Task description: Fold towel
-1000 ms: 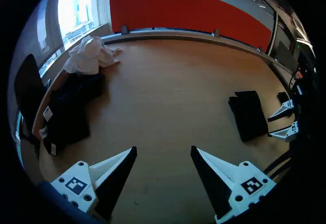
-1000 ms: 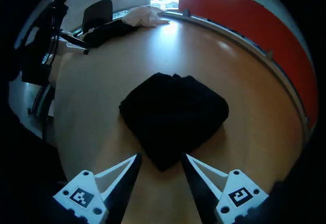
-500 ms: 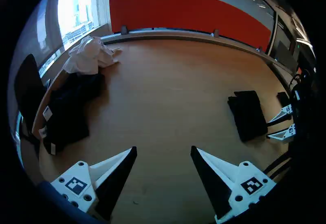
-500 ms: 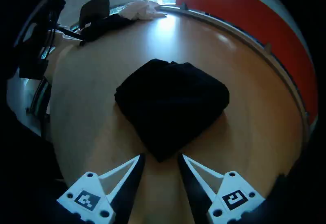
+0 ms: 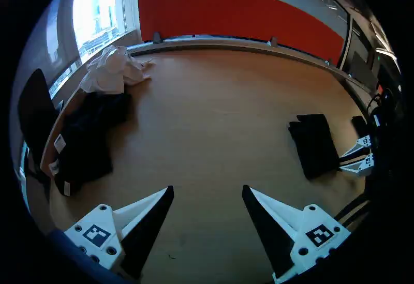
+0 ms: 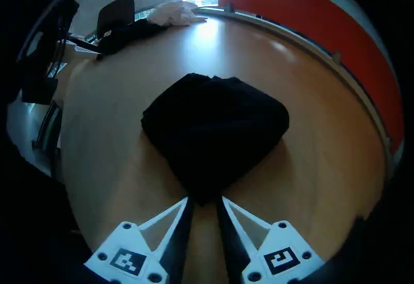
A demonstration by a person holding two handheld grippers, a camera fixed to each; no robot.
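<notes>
A folded black towel (image 6: 217, 123) lies on the wooden table (image 5: 207, 108), one corner pointing at me in the right gripper view. My right gripper (image 6: 204, 204) has its fingers drawn in on that near corner, pinching it at the tips. In the left gripper view the same towel (image 5: 313, 144) sits at the far right, with the right gripper (image 5: 342, 163) at its edge. My left gripper (image 5: 207, 191) stands open low over bare wood, far from the towel, with nothing between its fingers.
A crumpled white cloth (image 5: 111, 69) and a heap of dark clothing (image 5: 85, 134) lie at the table's far left. A red partition (image 5: 238, 15) runs along the back edge. A dark chair (image 5: 33, 113) stands beyond the left edge.
My right gripper has narrowed steadily and moved in on the towel's near corner. The left gripper has stayed still and open.
</notes>
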